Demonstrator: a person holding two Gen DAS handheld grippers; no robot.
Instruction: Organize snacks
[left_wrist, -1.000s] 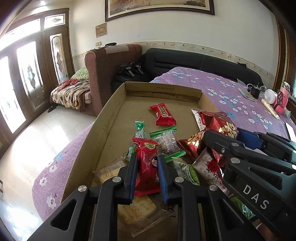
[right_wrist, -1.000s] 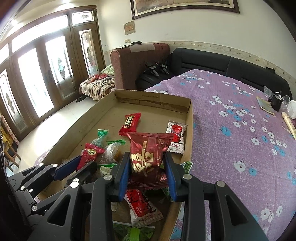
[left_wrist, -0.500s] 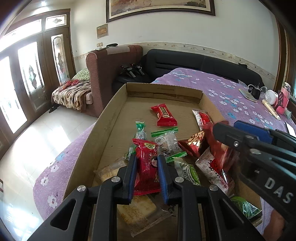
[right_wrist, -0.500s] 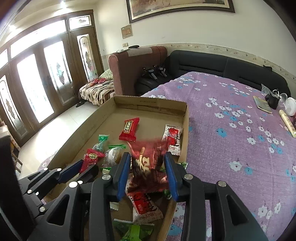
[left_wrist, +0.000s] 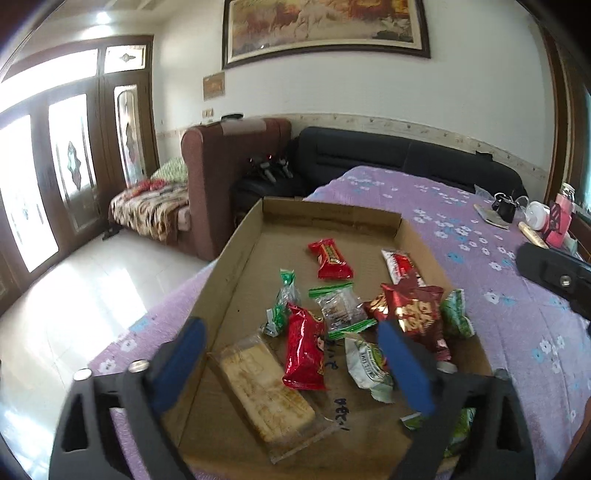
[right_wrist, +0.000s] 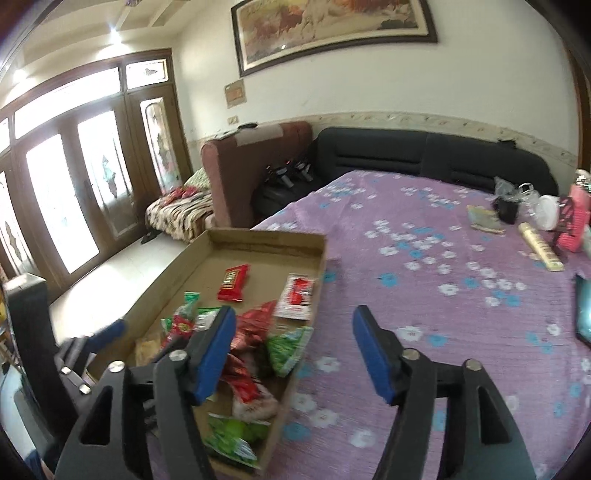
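Both pairs of jaws are spreading apart and grip nothing. Between the blue pads of my left gripper (left_wrist: 291, 365) a red snack packet (left_wrist: 305, 349) lies loose on the floor of the cardboard tray (left_wrist: 225, 273), free of both pads, its long axis running away from me toward the tray's far wall. Just left of it a clear-wrapped cake bar (left_wrist: 266, 387) lies slanted, near end to the right. To the right, a dark red and gold packet (left_wrist: 410, 314) rests on the heap, tilted. My right gripper (right_wrist: 295, 350) hangs over the tray's right edge and the purple flowered bedspread (right_wrist: 443, 258), with only cloth between its pads. I judge both packets were put here to gather the snacks in one tray.
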